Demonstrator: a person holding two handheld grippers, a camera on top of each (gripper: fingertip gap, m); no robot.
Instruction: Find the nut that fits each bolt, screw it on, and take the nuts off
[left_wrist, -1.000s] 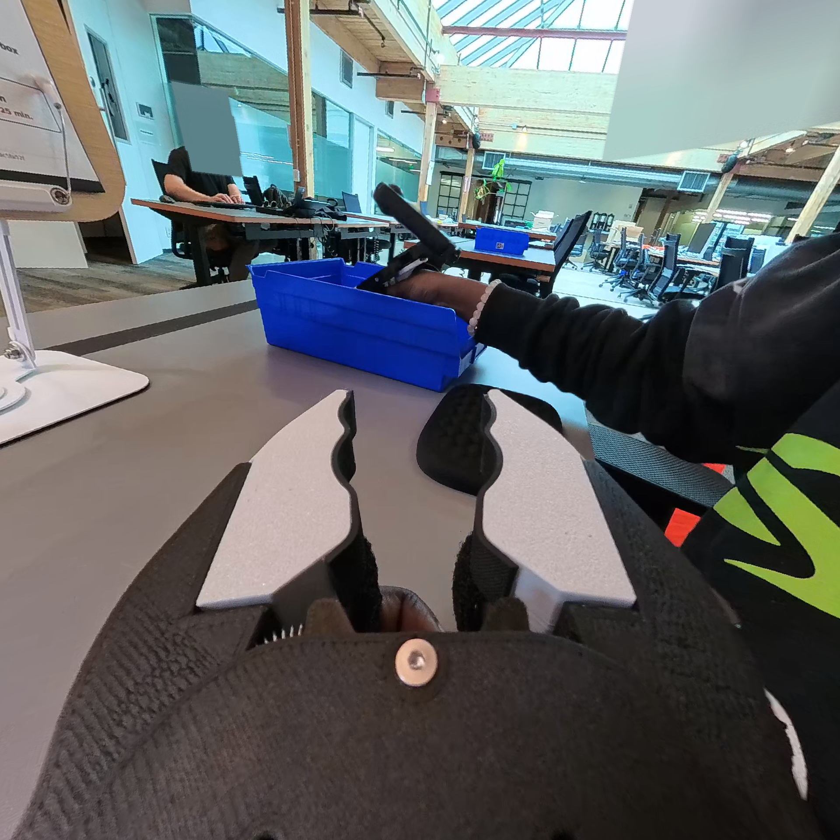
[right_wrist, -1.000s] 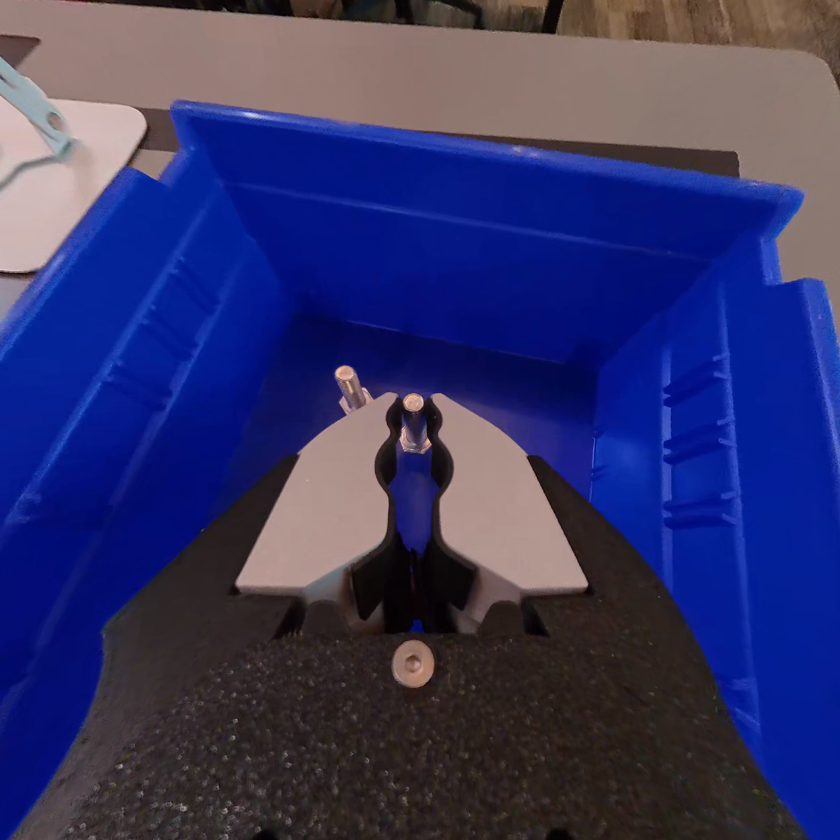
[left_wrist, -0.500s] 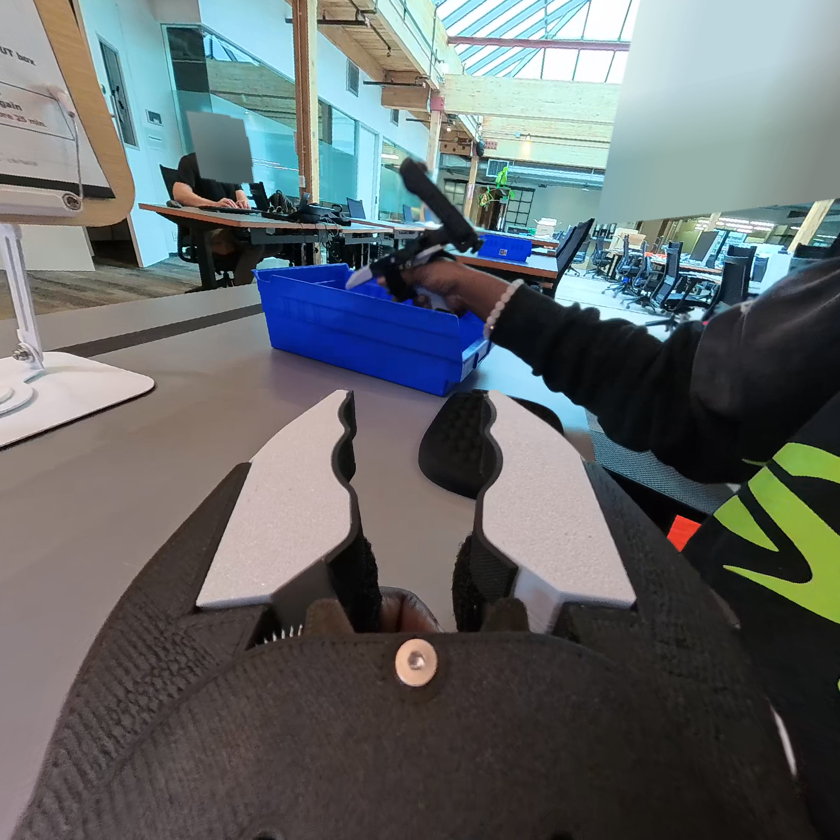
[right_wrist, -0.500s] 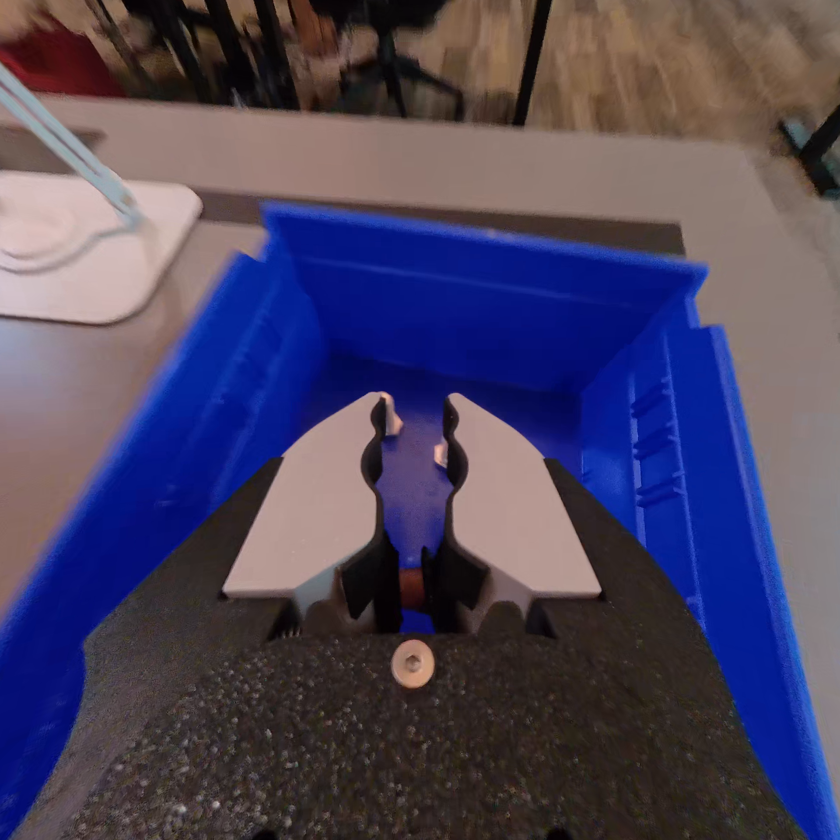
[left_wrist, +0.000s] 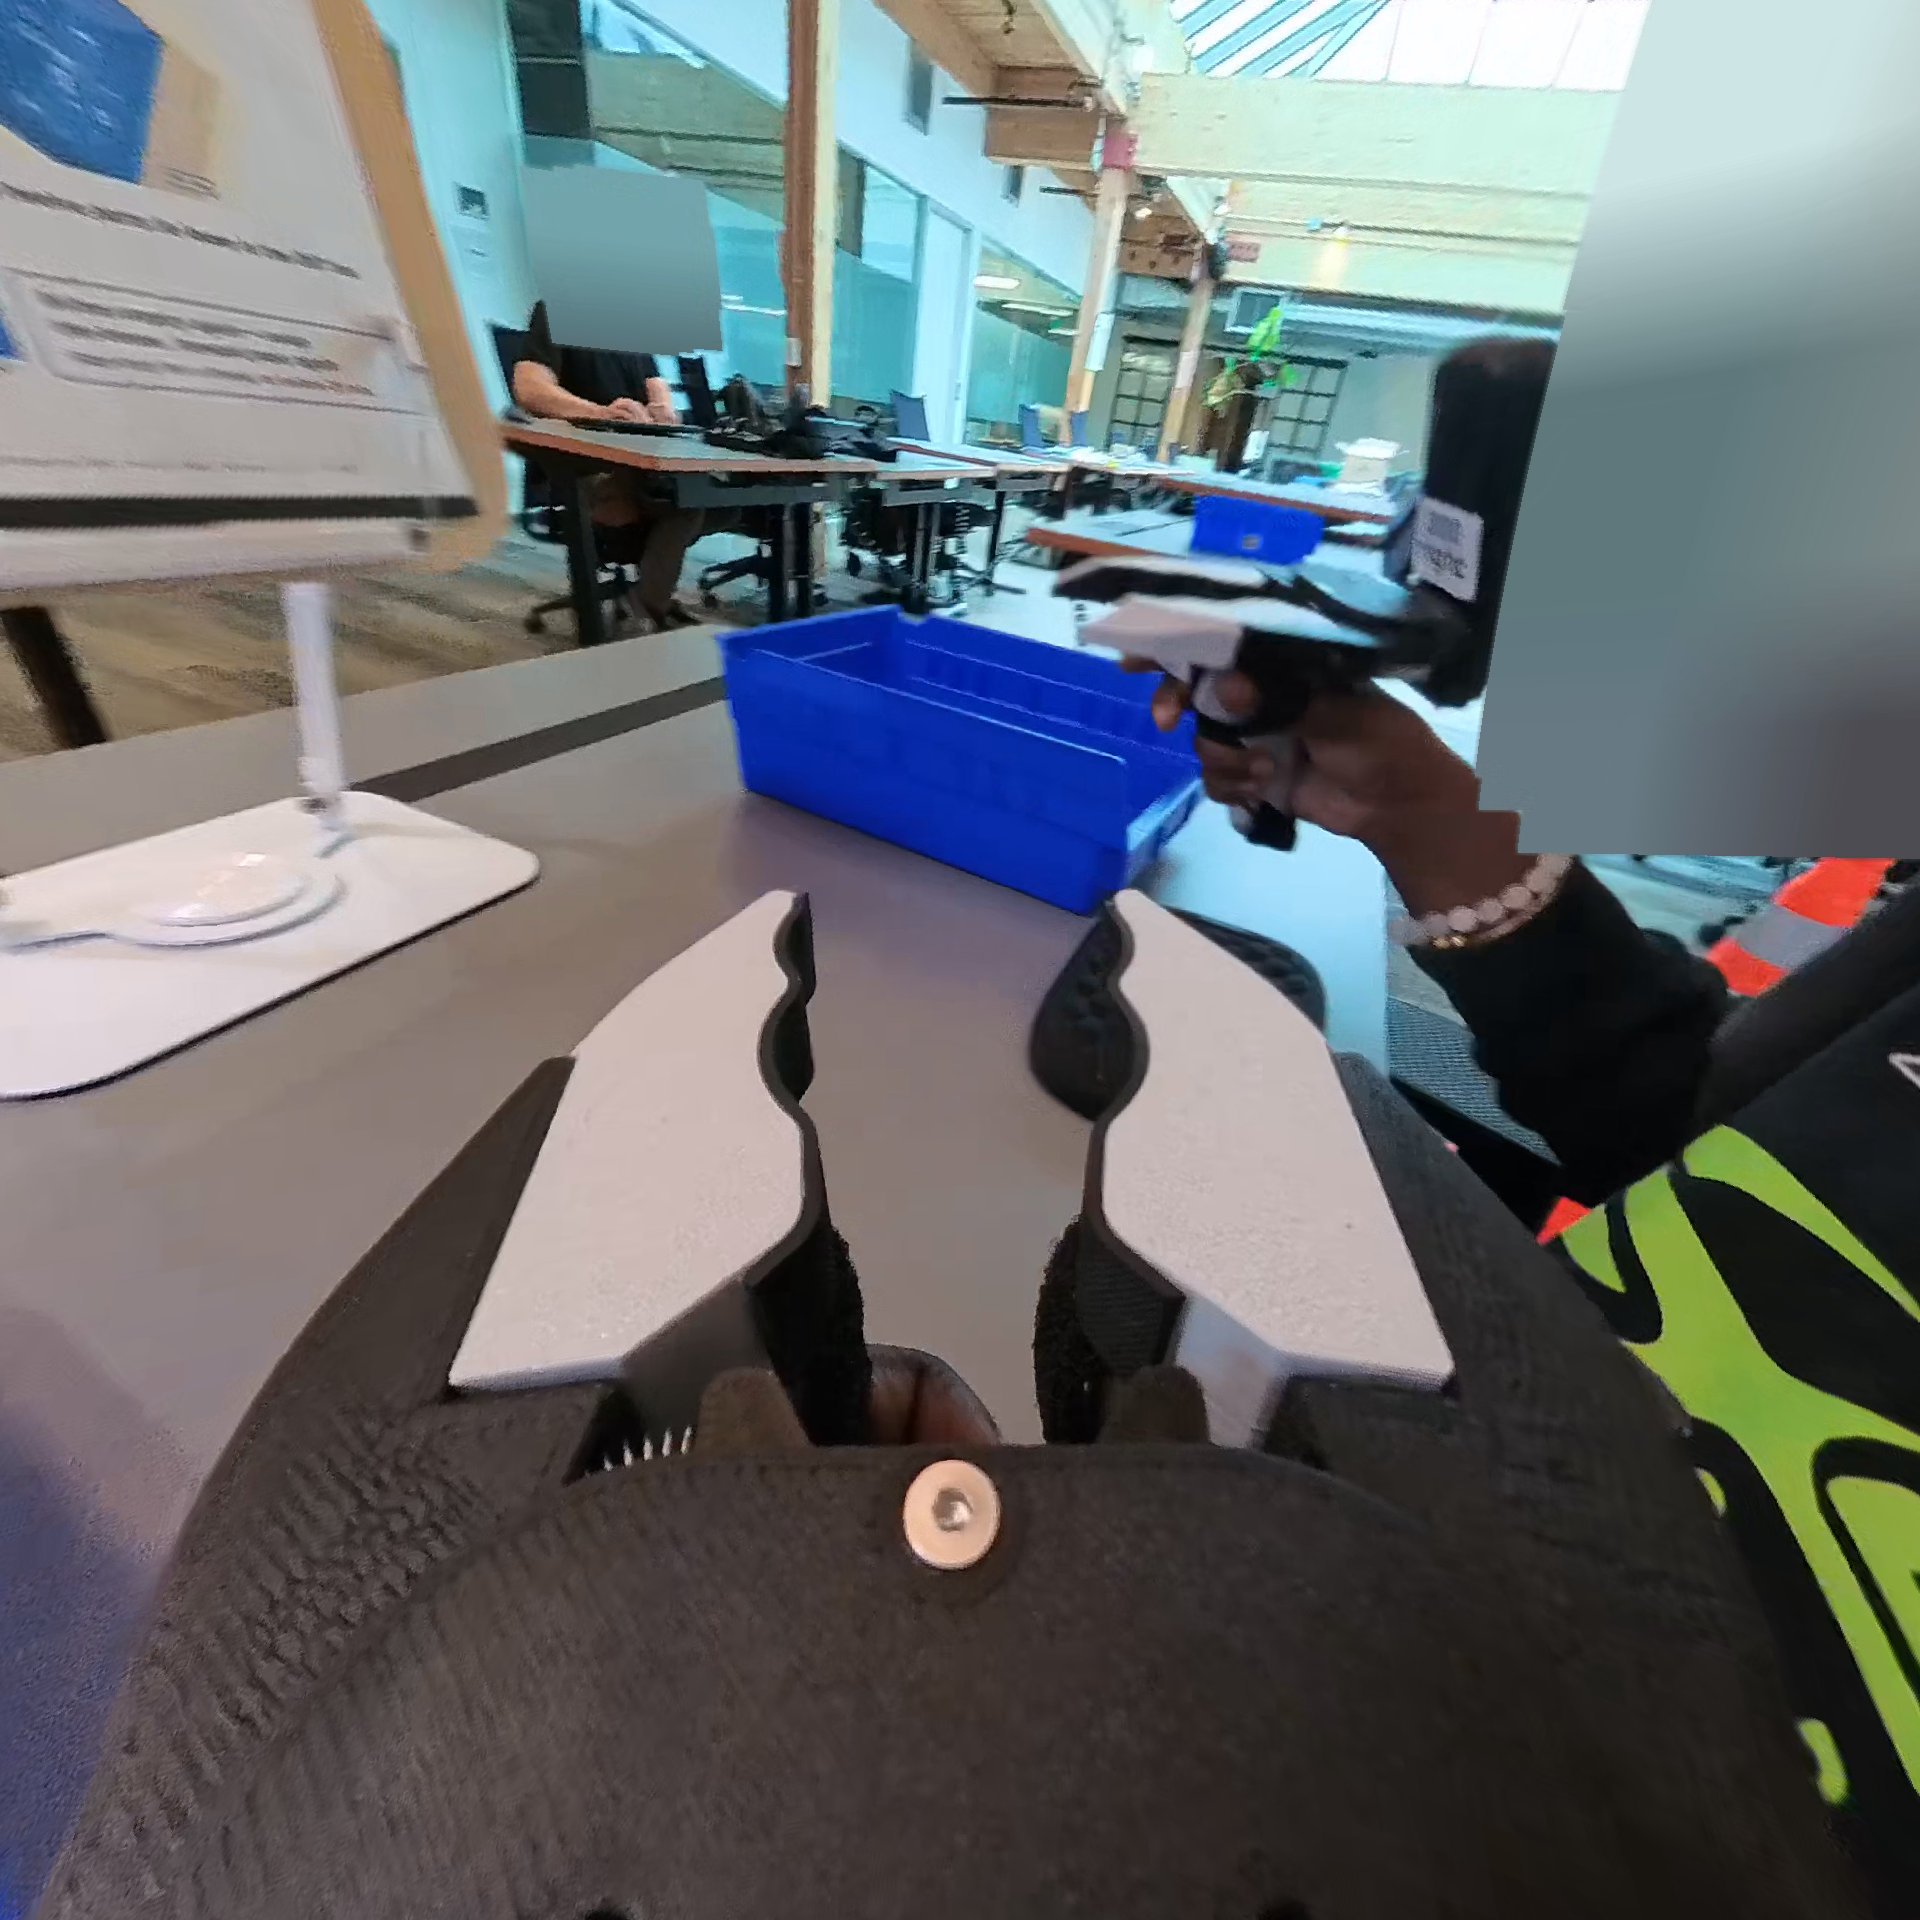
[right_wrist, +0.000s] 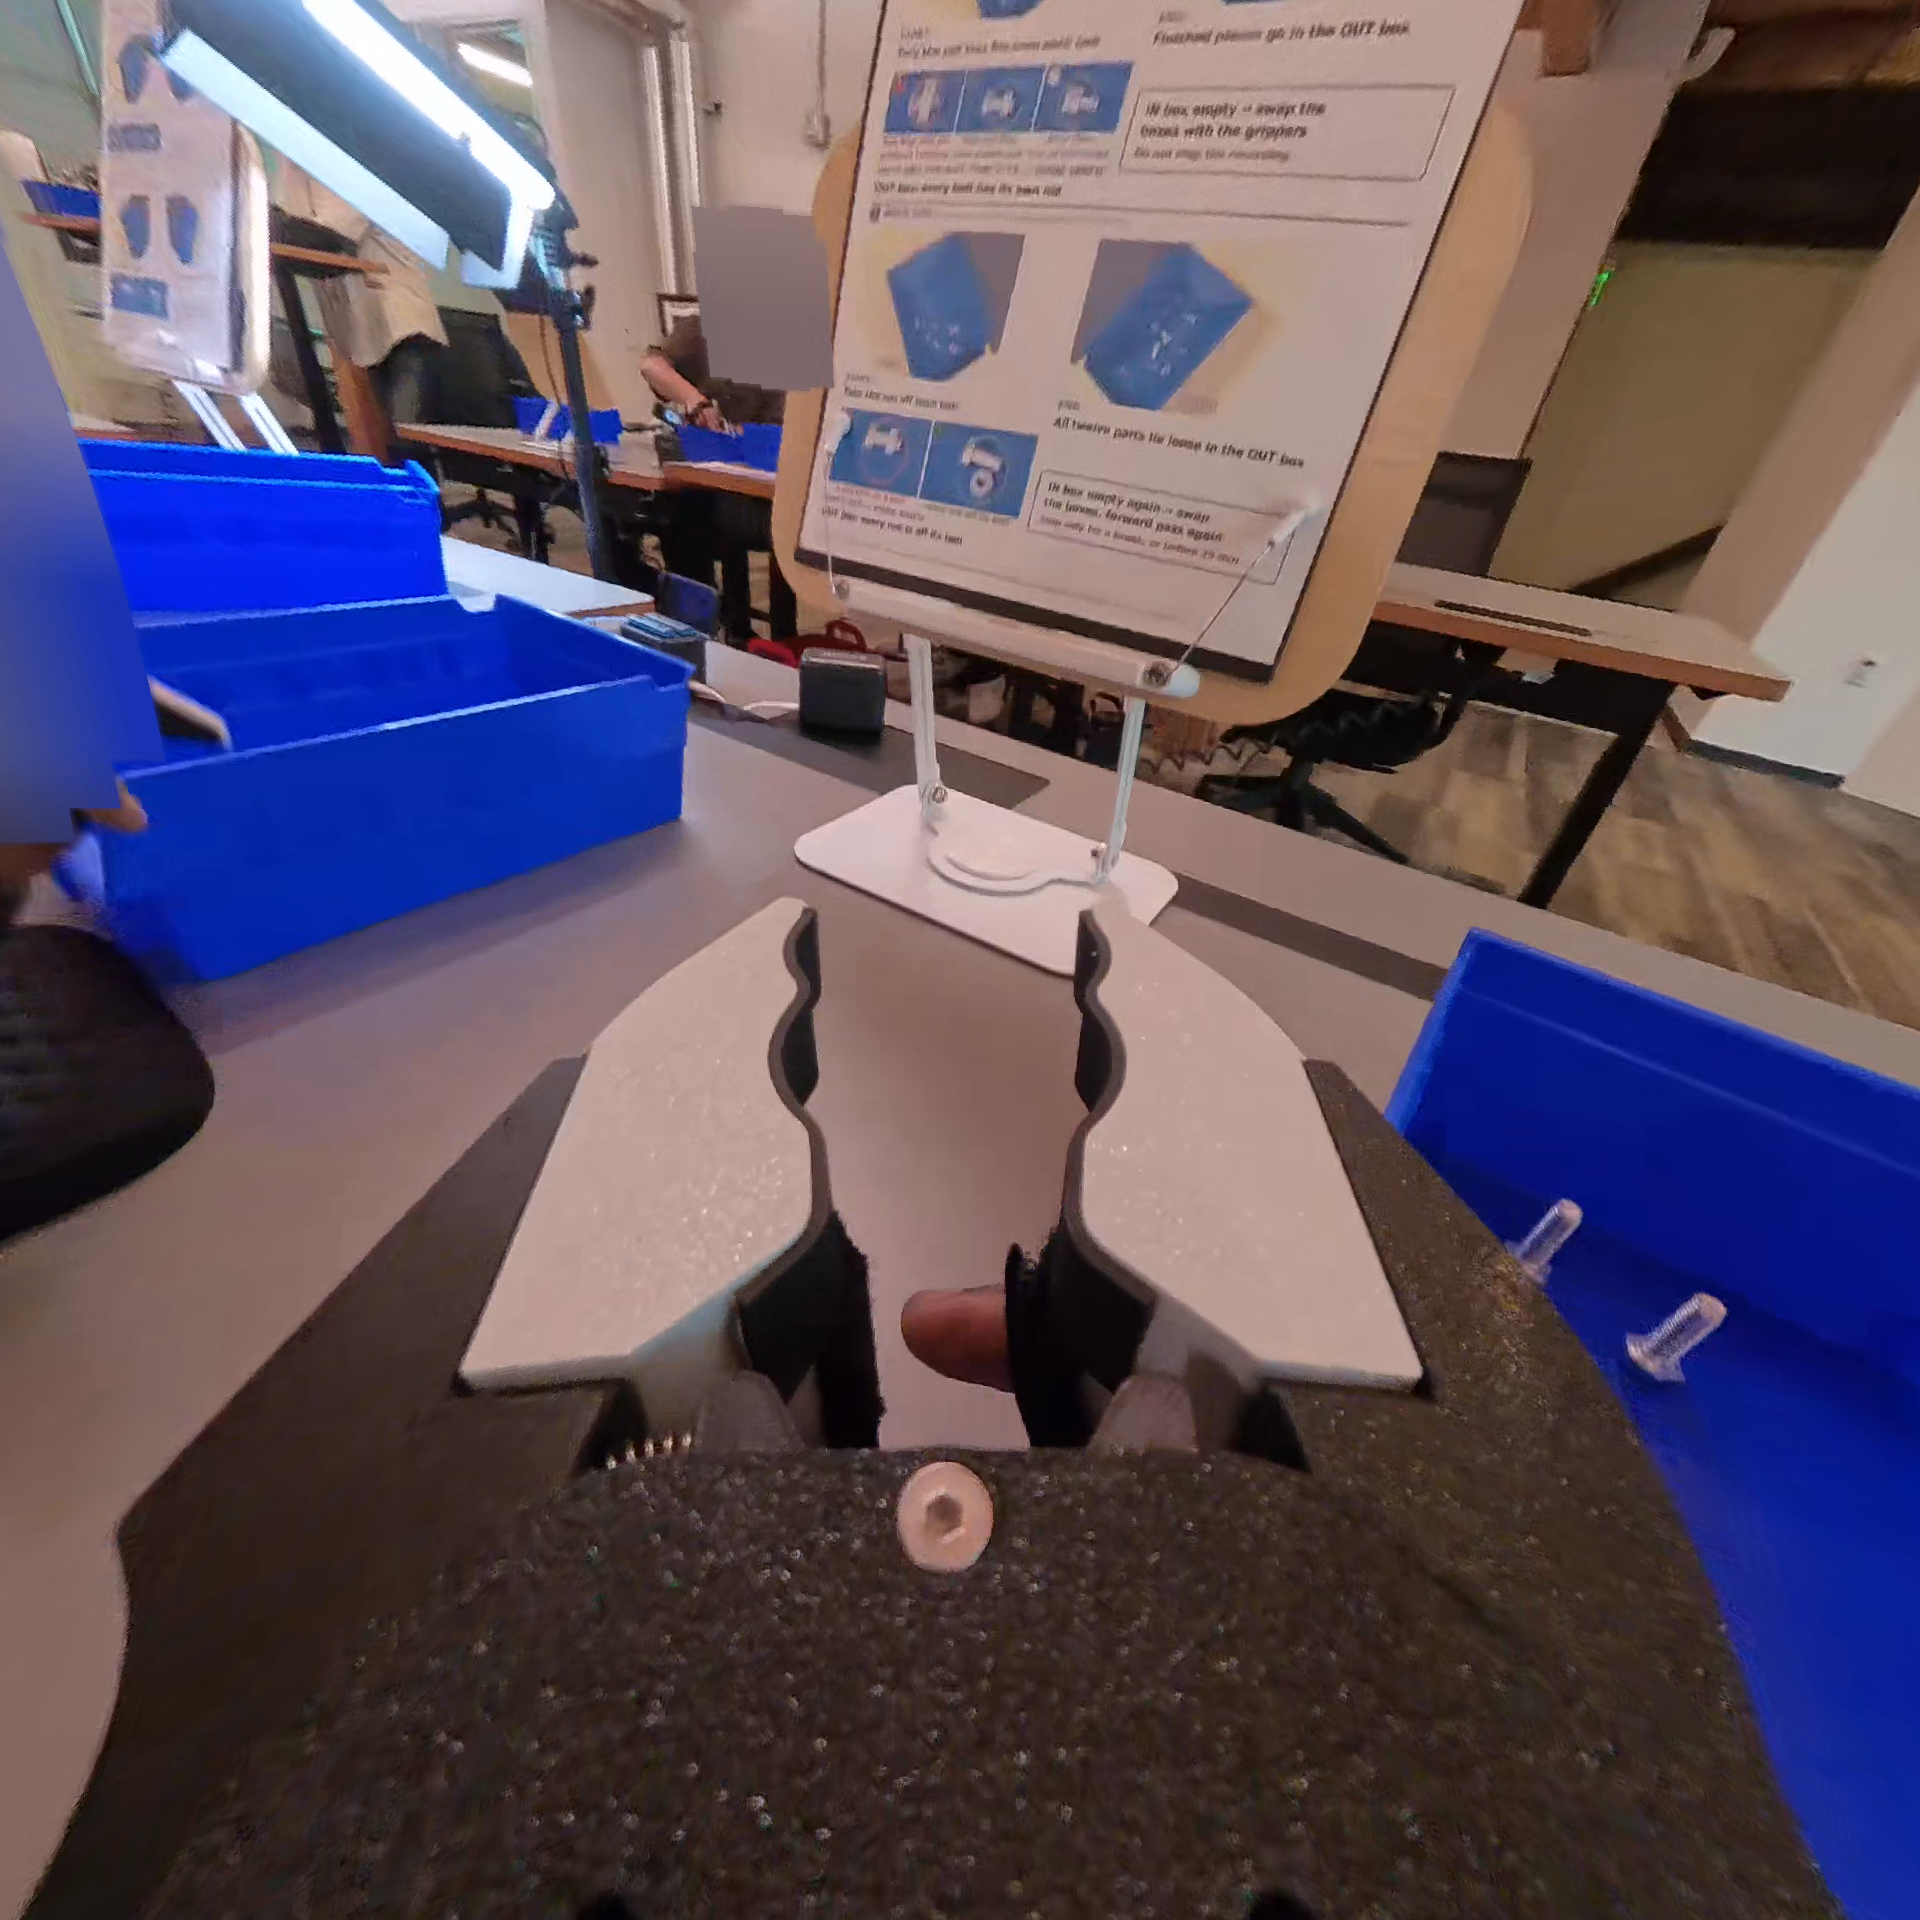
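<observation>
Now right gripper (right_wrist: 943, 961) spread wide, empty, raised over grey table (right_wrist: 416, 1122). Two clear bolts (right_wrist: 1610, 1294) lie in blue bin (right_wrist: 1662, 1070) just right of it. Left gripper (left_wrist: 951, 971) also spread, empty, well apart from that bin.

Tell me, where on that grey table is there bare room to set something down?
Bare table lies between the left blue bin, the white stand base and the right gripper, whose jaws stand open. It is crowded at the right, where another bin holds two clear bolts.
</observation>
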